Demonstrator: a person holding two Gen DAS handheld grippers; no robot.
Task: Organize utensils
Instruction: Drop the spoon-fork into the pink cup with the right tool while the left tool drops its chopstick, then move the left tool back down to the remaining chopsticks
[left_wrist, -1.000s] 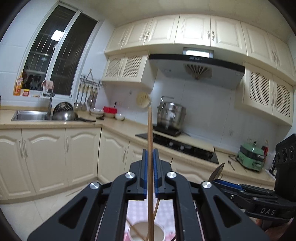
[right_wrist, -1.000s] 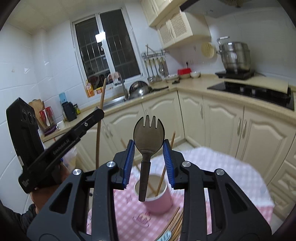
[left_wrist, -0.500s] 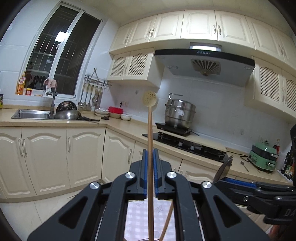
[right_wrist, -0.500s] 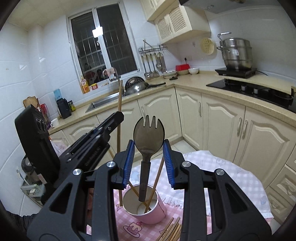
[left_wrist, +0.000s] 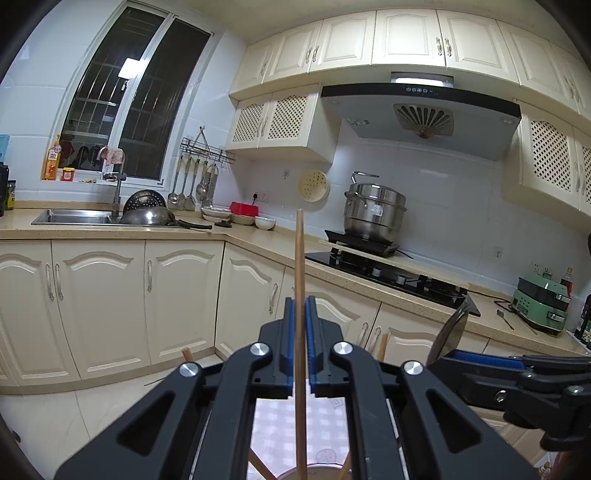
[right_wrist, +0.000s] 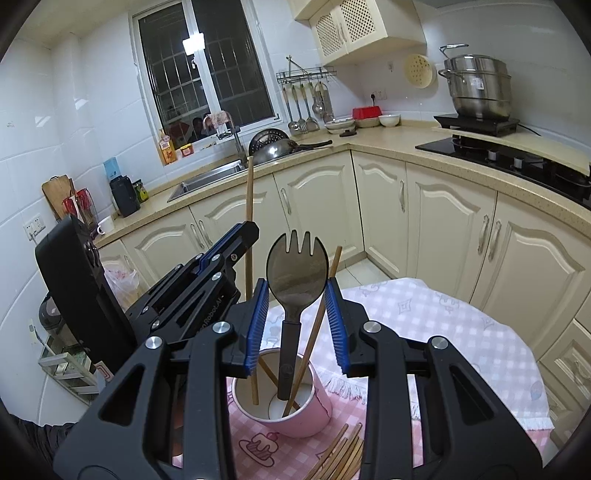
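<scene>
- 2 grippers work over a pink cup (right_wrist: 286, 402) standing on a pink checked cloth (right_wrist: 443, 332) that covers the worktop.
- Left gripper (left_wrist: 300, 321) has its fingers clamped together on a single upright wooden chopstick (left_wrist: 300, 295), whose lower end reaches into the cup just inside the left rim.
- Right gripper (right_wrist: 297, 321) has its blue fingers (right_wrist: 258, 325) pressed on the sides of a dark spork (right_wrist: 295, 273), tines up, handle down inside the cup.
- 2 more chopsticks (right_wrist: 314, 332) lean crossed in the cup, crowding the space around the spork handle; a loose bundle of chopsticks (right_wrist: 340, 458) lies on the cloth just in front of the cup.
- Only the right wrist view shows the cup's inside and both tools together; the left wrist view catches just the cup's rim at its bottom edge, but shows the stove with a steel pot (left_wrist: 375, 208) and a green appliance (left_wrist: 541, 306) beyond.
</scene>
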